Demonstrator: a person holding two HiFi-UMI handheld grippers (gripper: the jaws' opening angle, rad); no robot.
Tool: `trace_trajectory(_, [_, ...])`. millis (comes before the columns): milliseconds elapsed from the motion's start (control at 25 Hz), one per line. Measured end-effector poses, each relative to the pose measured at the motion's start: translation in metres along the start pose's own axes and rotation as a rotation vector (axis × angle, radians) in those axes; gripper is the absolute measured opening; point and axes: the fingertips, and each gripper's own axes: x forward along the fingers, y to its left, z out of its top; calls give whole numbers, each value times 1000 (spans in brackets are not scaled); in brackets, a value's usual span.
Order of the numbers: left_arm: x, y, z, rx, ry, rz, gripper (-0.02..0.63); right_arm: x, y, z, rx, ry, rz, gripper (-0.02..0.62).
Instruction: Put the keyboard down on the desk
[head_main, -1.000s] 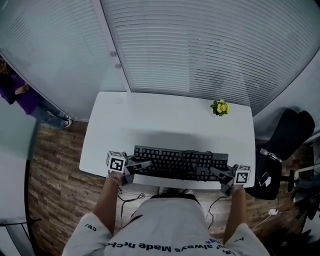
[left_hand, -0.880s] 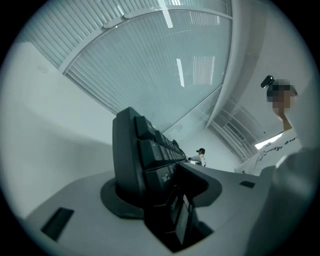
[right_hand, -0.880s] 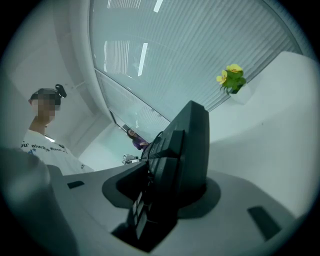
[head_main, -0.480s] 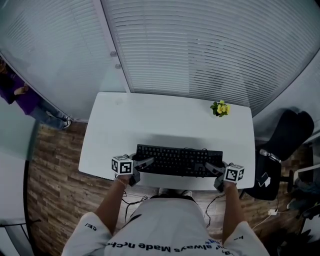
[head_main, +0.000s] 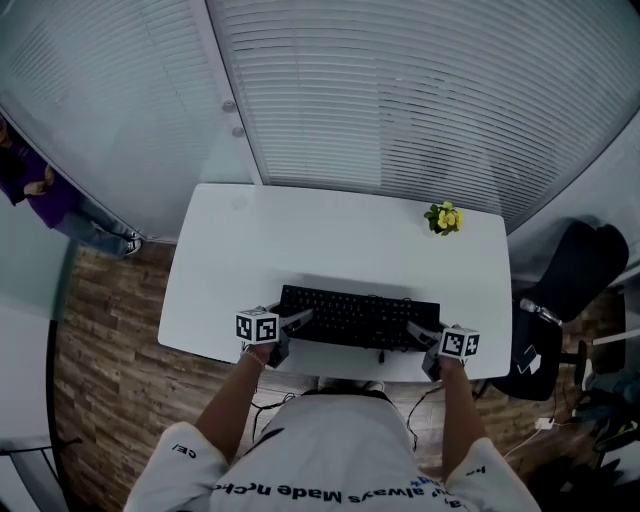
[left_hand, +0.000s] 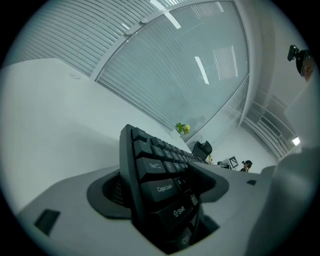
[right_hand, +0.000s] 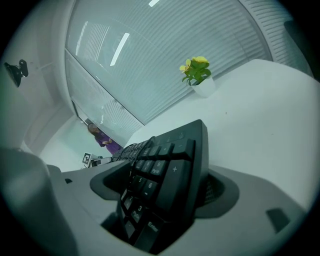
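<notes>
A black keyboard (head_main: 360, 318) lies flat along the front part of the white desk (head_main: 300, 230). My left gripper (head_main: 290, 325) is at its left end and my right gripper (head_main: 425, 338) at its right end. In the left gripper view the Caps Lock end of the keyboard (left_hand: 150, 165) stands between the jaws of the left gripper (left_hand: 160, 187), which are opening; a ribbed pad (left_hand: 116, 189) shows apart from the keyboard's edge. In the right gripper view the numpad end (right_hand: 170, 150) sits between the right gripper's (right_hand: 165, 190) opening jaws, with its pad (right_hand: 214, 189) also off the keyboard.
A small pot of yellow flowers (head_main: 442, 216) stands at the desk's back right corner. A black chair (head_main: 575, 270) is right of the desk. Blinds and a glass wall rise behind it. A person in purple (head_main: 30, 190) stands far left. Cables hang under the front edge.
The keyboard has come down onto the desk and looks smaller. Both grippers moved a little inward and toward me, and their jaws have spread apart from the keyboard's ends.
</notes>
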Motion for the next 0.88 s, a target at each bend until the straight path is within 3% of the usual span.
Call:
trace_trajectory(360, [6, 30, -5, 27, 24, 139, 373, 14, -18, -2, 15, 17, -66, 439])
trace_trajectory(560, [13, 29, -7, 0, 23, 130, 382, 20, -25, -4, 18, 26, -103, 452])
trace_trajectory(880, [14, 39, -13, 12, 30, 203, 397, 25, -34, -8, 15, 46, -143, 465])
